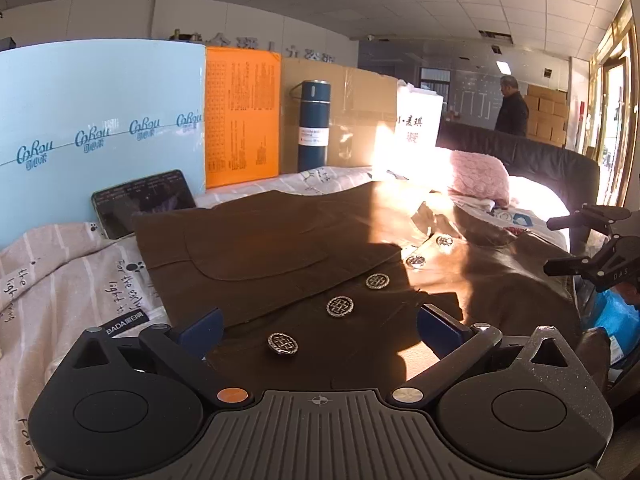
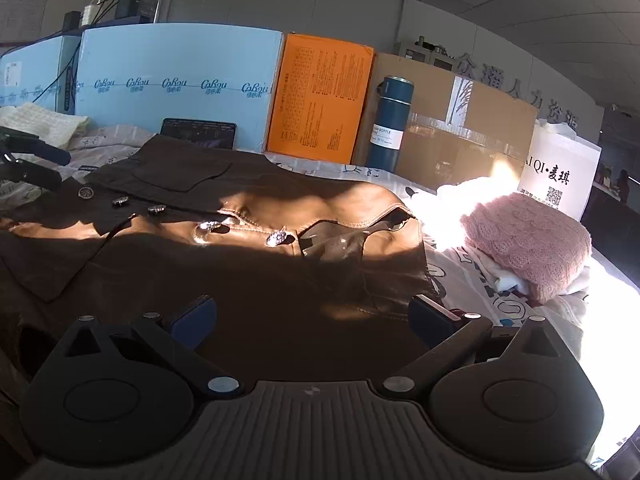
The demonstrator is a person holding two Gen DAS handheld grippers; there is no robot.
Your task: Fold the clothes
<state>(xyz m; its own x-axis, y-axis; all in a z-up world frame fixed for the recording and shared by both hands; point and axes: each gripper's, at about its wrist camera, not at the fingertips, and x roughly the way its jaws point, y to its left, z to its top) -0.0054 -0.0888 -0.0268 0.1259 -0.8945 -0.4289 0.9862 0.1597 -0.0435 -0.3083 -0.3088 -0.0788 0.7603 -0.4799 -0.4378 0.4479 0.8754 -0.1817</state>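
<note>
Both of our grippers hover with jaws spread wide and nothing between them: our left gripper (image 1: 320, 330) above the buttoned front of the brown jacket (image 1: 280, 248), our right gripper (image 2: 310, 318) above its shaded part near the collar (image 2: 360, 224). We see the jacket lying flat on the printed bedsheet (image 1: 60, 280), its long axis running left to right, collar toward the pink knit (image 2: 532, 240), metal buttons (image 1: 340, 306) in a row along that axis.
</note>
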